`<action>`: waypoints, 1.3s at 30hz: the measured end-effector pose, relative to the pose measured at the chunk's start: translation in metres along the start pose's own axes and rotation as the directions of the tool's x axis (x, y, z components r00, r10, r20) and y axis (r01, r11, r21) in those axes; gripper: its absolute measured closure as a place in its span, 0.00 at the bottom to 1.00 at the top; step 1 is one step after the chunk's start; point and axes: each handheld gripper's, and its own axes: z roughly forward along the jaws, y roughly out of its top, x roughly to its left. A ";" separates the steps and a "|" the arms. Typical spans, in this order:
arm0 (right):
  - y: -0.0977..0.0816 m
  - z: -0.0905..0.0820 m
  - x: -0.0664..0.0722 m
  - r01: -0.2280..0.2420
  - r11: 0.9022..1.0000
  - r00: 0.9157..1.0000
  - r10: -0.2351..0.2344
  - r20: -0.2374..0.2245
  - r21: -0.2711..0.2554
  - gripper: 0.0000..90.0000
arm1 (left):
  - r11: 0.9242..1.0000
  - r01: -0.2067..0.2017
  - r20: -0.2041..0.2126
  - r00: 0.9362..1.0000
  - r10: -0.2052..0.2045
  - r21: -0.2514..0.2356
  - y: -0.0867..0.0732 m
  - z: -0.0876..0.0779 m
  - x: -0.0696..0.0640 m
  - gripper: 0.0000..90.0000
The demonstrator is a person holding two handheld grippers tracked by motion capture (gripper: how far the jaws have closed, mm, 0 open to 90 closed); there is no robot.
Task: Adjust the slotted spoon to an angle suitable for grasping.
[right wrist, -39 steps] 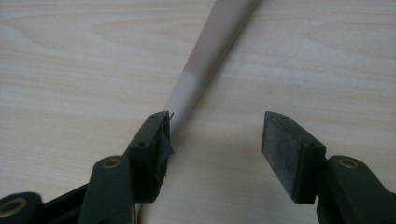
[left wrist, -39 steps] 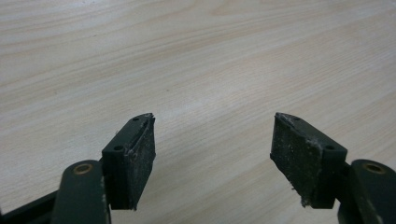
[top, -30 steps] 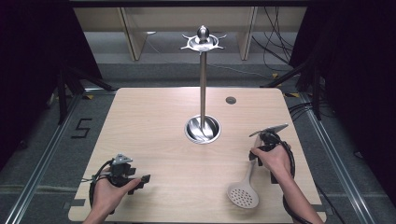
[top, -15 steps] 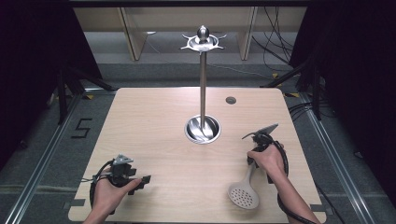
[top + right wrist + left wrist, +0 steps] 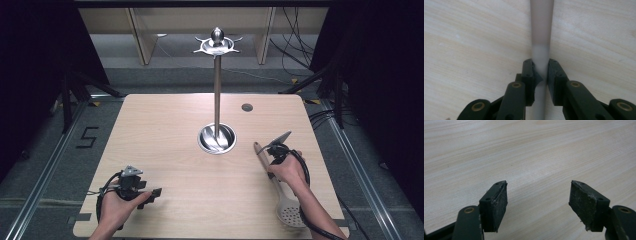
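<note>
Long-handled slotted skimmer spoon, pale beige handle with a perforated round metal-looking head [image 5: 288,212], lies flat on the light wooden table [image 5: 165,140], to the right of and nearer the person than the tall steel utensil stand with its round dished base [image 5: 217,138]. Long axis runs roughly from the stand's side toward the person: handle tip nearest the stand's base, head farthest from it at the table's near edge. The right gripper [image 5: 274,151] is on the handle, well up from the head; in the right gripper view its fingers [image 5: 554,72] are closed on the handle [image 5: 541,50], one each side, with the shaft running straight ahead along the fingers' line. Handle looks smooth and matte, round in section. Judgement: any lift turns on this off-centre hold, since the head end hangs long behind the grip. Left gripper [image 5: 134,187], well left of the stand, rests low with fingers [image 5: 496,202] spread wide, nothing between them.
</note>
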 end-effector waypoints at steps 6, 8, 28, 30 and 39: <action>-0.003 0.002 0.004 0.062 0.998 0.998 -0.062 -0.012 -0.006 0.83 | 1.000 0.001 -0.001 1.000 -0.001 -0.004 0.000 0.001 0.001 0.33; -0.002 0.000 0.005 0.059 0.998 0.998 -0.059 -0.032 -0.013 0.77 | 1.000 0.000 0.000 1.000 0.000 -0.003 0.000 0.001 0.001 0.34; 0.028 0.013 0.006 0.180 0.975 0.984 -0.180 0.013 -0.129 0.73 | 1.000 -0.015 0.008 1.000 0.015 0.002 0.000 0.000 0.002 0.34; 0.031 0.014 0.005 0.207 0.972 0.978 -0.203 0.047 -0.112 0.74 | 1.000 -0.013 0.008 1.000 0.013 0.000 0.000 0.000 0.002 0.34; 0.037 0.012 0.008 0.155 0.985 0.988 -0.157 -0.011 -0.076 0.79 | 1.000 -0.010 0.012 1.000 0.010 0.000 0.000 0.001 0.001 0.34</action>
